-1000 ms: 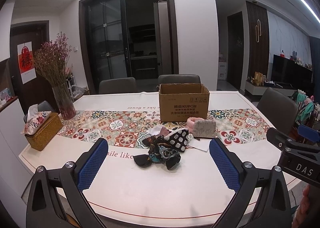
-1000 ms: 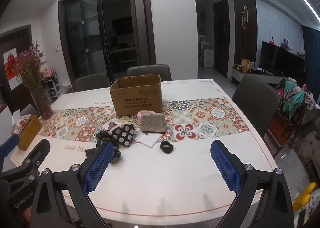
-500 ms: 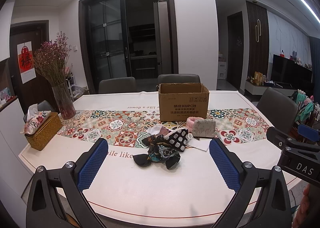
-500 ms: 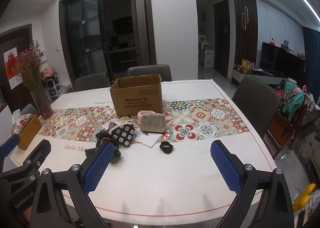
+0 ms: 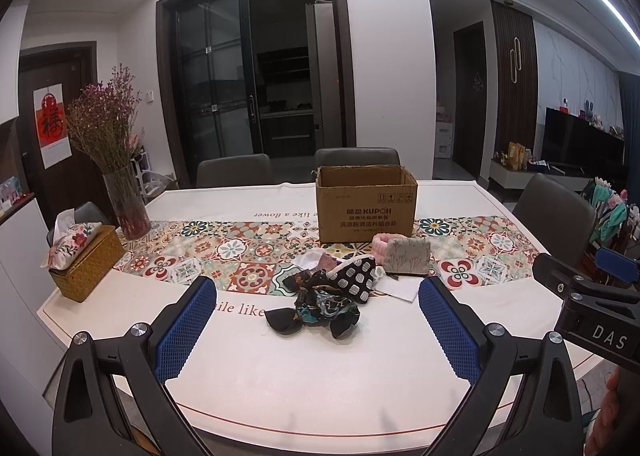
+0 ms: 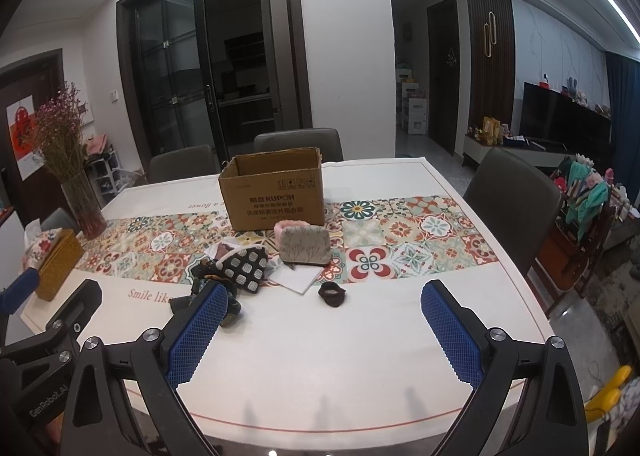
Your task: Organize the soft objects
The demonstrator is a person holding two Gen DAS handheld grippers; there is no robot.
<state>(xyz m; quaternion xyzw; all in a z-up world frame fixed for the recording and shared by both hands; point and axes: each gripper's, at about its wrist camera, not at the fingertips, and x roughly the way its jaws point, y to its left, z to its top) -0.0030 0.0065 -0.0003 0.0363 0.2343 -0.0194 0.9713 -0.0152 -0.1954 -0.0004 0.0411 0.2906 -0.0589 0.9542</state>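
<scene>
Both tools are held back at the near edge of the bench (image 5: 320,388), w/ nothing gripped: my left tool (image 5: 318,330) has its jaws spread wide and empty, and my right tool (image 6: 322,334) is the same, wide apart, nothing between the pads. I judge I'm holding them off like this to size up the pile before picking. The soft stuff sits ahead of the left tool, approx. centred between its fingers: a dark scarf-like tangle (image 5: 316,312) nearest, a black-and-white patterned pouch (image 5: 354,276) just behind and touching it, then a grey pouch (image 5: 408,262) leaning vs. a pink fuzzy item (image 5: 380,246). A small dark hair tie (image 6: 332,294) lies apart, straight ahead of the right tool. The cardboard box (image 5: 366,207) stands open-topped just beyond the pile, prob. the drop spot, so things lie close to it for short carries.
</scene>
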